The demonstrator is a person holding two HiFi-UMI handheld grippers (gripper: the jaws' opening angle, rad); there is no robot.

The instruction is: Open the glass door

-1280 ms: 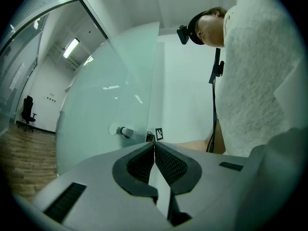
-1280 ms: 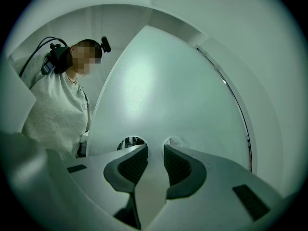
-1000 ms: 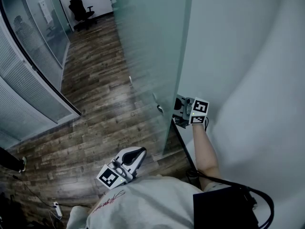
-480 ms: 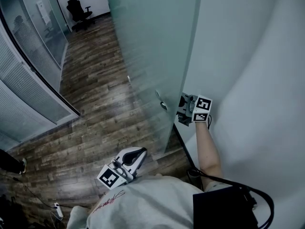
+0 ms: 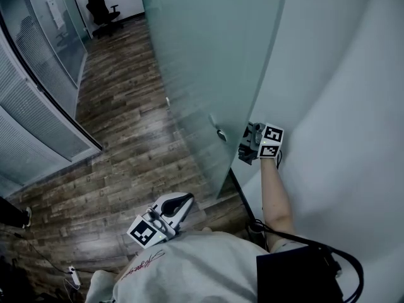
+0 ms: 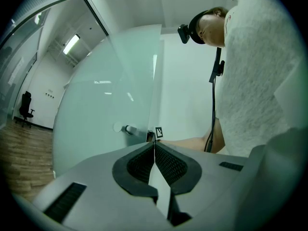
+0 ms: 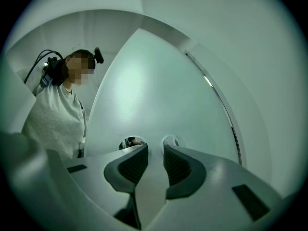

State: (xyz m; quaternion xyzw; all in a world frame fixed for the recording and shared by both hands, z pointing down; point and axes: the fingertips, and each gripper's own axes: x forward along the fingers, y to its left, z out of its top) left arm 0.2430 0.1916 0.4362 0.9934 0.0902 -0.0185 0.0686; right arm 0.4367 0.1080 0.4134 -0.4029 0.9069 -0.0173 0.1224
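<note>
The frosted glass door [image 5: 208, 55] stands ajar, its free edge near the white wall. A chrome handle [image 5: 218, 133] sticks out on its near face. My right gripper [image 5: 247, 142] is behind the door's edge at handle height, against the inner face. In the right gripper view its jaws [image 7: 155, 148] are closing with a gap still between them. Only the door [image 7: 159, 95] and two chrome round fittings [image 7: 171, 141] show past the tips. My left gripper [image 5: 183, 201] hangs by my body, shut and empty [image 6: 154, 143], pointing at the door [image 6: 106, 105] and handle [image 6: 129, 129].
White wall [image 5: 341, 106] closes in on the right, close to the door's edge. Wood floor [image 5: 126, 118] runs left to a glass partition with blinds [image 5: 38, 87]. An office chair [image 5: 101, 8] stands far back. A black cable [image 5: 334, 257] hangs at my right side.
The door's free edge has swung toward the right in the head view, and the right gripper has shifted slightly right and up with it. The left gripper has stayed put.
</note>
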